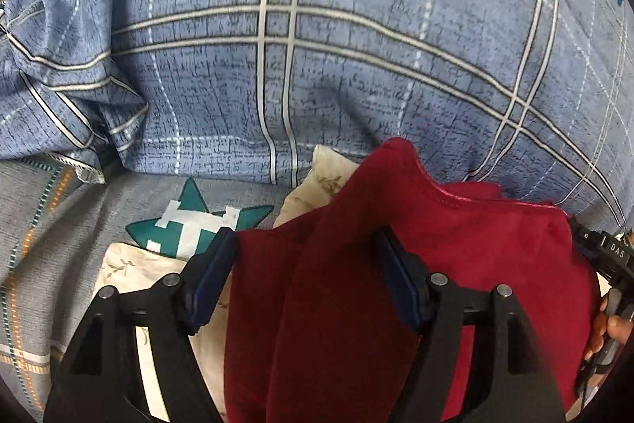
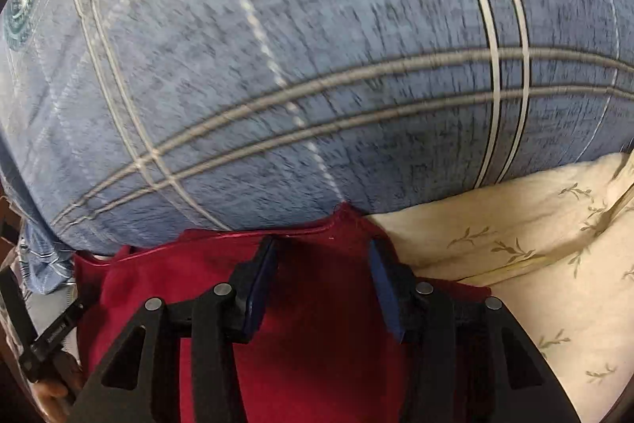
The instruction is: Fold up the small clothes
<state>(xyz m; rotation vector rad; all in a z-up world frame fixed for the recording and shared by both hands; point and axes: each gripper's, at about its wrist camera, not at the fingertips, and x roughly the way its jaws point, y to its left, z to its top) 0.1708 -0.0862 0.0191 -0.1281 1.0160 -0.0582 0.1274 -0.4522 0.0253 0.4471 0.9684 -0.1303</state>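
Note:
A dark red garment (image 1: 455, 264) lies under both grippers, with its hemmed edge toward the blue quilt. My left gripper (image 1: 307, 244) is open, its blue-padded fingers spread over the left part of the garment, with a fold of red cloth between them. In the right wrist view the red garment (image 2: 317, 324) fills the bottom centre. My right gripper (image 2: 323, 252) is open over it near its top edge. Whether either gripper touches the cloth I cannot tell.
A bulky blue plaid quilt (image 1: 317, 46) rises just behind the garment and shows again in the right wrist view (image 2: 317, 66). A cream cloth with leaf print (image 2: 535, 264) lies under and right of the garment. A grey sheet with a teal star (image 1: 198, 221) lies to the left.

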